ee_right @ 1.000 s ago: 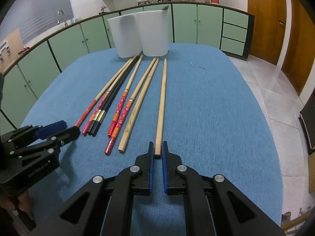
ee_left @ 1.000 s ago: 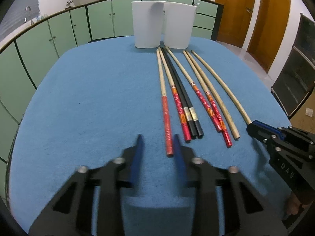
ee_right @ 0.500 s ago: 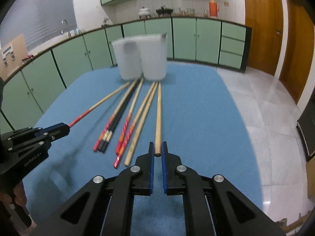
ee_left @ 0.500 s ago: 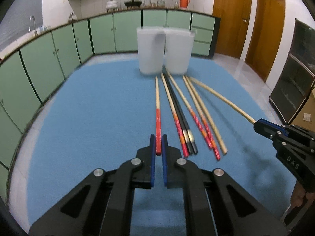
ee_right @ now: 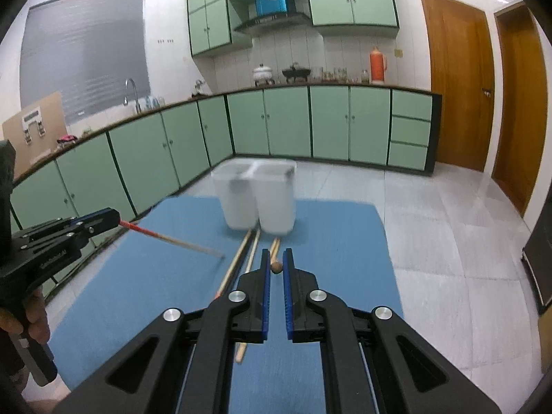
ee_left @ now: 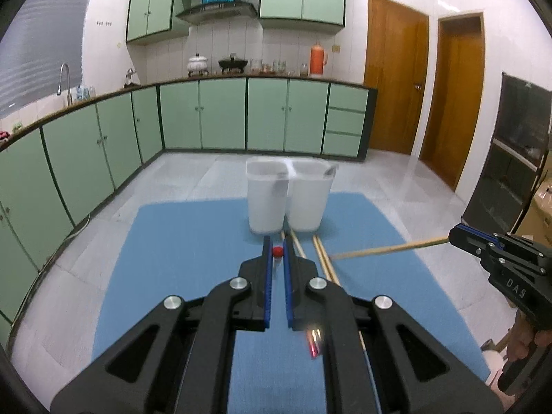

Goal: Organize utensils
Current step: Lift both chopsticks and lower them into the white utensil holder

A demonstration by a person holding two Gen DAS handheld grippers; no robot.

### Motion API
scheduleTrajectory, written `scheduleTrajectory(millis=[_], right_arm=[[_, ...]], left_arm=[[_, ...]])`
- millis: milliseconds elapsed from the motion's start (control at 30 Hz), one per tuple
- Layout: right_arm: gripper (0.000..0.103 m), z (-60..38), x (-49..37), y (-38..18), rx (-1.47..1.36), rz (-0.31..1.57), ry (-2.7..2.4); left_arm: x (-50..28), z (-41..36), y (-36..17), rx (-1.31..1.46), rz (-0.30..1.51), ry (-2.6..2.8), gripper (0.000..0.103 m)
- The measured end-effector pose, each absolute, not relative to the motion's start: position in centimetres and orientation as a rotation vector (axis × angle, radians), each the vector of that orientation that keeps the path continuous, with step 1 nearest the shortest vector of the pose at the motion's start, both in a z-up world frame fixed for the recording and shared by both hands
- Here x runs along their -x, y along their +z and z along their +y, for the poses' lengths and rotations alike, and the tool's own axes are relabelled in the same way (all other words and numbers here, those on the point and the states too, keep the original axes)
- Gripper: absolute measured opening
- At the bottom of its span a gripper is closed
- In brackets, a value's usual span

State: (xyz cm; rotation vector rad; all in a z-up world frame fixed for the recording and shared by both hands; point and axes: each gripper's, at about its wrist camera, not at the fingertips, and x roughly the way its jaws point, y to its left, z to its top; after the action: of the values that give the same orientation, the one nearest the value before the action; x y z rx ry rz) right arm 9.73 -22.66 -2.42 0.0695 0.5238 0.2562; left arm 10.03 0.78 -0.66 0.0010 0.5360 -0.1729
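Both grippers are up off the table and level, fingers pointing toward the far side of the kitchen. The left gripper [ee_left: 277, 253] has its blue-padded jaws pinched in close, clamped on the red end of a chopstick [ee_left: 277, 251] that pokes out end-on between the tips. The right gripper [ee_right: 276, 265] mirrors it, jaws squeezed on the butt of a plain wooden chopstick [ee_right: 276, 267]. From the left wrist camera the right gripper sits out at the right edge, a hand [ee_left: 529, 339] wrapped round its handle. From the right wrist camera the left gripper hangs at the left, with fingers [ee_right: 34, 317] curled on its grip.
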Motion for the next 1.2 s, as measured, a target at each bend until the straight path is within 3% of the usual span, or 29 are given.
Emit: scheduleTrajectory(millis=[633, 1200], right_arm=[[0.006, -22.8, -13.1, 4.2, -0.064, 0.423, 0.344], [0.006, -22.3, -20.7, 13.3, -0.076, 0.221, 0.351]], left_arm=[[-12.8, 0.9, 4.8, 0.029, 0.421, -0.263, 0.005], [-19.2, 0.2, 12.8, 0.036, 0.187, -0.233, 0.005]])
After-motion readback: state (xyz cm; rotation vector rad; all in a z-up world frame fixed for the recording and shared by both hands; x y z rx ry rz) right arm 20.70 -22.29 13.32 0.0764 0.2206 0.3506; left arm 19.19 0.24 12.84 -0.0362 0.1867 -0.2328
